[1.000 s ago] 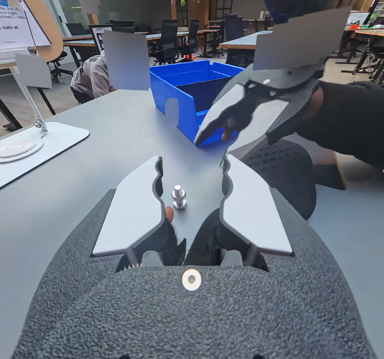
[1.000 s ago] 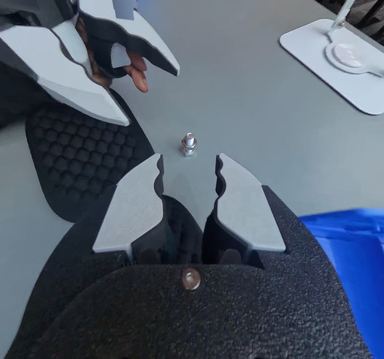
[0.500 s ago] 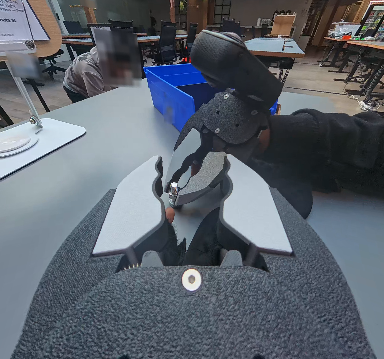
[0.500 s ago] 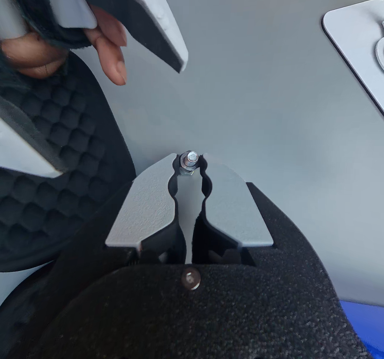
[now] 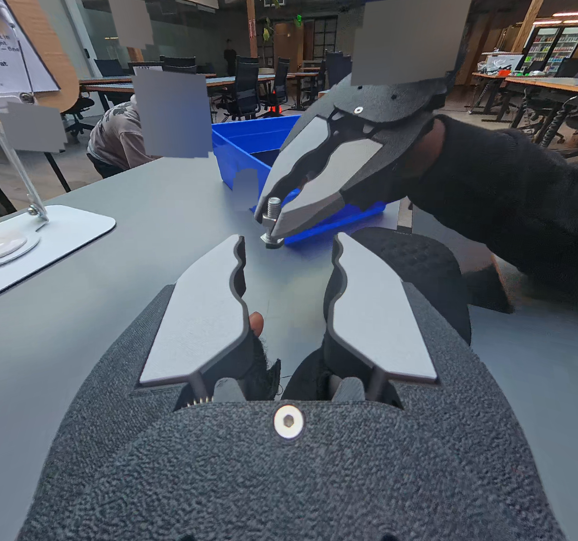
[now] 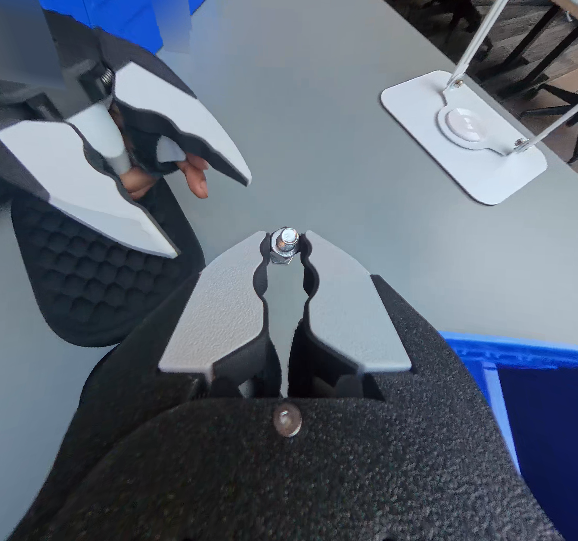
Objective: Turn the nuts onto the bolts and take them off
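Bolt stands upright, head down on the desk, your right tongs clamped seemingly on its nut to turn it; your left tongs wait spread apart, empty, just beside.

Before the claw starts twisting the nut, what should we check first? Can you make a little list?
1. Right gripper shut on the nut: ok.
2. Bolt standing upright on the table: ok.
3. Left gripper holding the bolt head: not ok, it is open and apart from it.
4. Nut sitting straight on the thread: cannot tell.
5. Blue bin clear of the bolt: ok.
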`<action>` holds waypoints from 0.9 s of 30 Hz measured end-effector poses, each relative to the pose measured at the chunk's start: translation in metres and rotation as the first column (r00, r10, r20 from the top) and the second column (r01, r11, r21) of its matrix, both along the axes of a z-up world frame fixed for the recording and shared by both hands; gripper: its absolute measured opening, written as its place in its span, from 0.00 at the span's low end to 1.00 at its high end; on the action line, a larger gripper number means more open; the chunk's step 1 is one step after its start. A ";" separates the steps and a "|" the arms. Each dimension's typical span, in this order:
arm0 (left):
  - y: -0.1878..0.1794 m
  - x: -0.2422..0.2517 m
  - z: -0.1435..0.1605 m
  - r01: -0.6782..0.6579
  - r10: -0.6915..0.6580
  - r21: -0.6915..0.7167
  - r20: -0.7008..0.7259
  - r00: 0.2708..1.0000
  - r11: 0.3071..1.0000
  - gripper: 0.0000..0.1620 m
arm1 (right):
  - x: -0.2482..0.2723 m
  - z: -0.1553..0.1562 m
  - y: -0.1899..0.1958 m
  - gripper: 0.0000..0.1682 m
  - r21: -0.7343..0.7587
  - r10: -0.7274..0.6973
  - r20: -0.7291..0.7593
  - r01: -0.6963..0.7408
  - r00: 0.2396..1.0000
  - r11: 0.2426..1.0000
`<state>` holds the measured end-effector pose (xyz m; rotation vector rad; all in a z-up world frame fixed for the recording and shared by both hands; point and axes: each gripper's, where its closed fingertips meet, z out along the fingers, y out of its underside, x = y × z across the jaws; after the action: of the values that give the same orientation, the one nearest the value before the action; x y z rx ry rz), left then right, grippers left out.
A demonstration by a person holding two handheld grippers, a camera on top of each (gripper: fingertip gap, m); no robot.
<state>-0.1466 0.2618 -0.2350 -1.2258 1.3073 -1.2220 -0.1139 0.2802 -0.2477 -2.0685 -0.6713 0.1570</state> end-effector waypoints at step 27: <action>-0.036 0.017 -0.010 0.095 -0.092 0.106 -0.028 0.995 0.990 0.20 | -0.050 0.028 -0.038 0.10 -0.067 0.123 -0.142 -0.134 0.982 0.989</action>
<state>-0.1293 0.2260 -0.2454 -1.1160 1.4422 -1.1907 -0.1643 0.2419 -0.2201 -2.0652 -0.7232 0.4012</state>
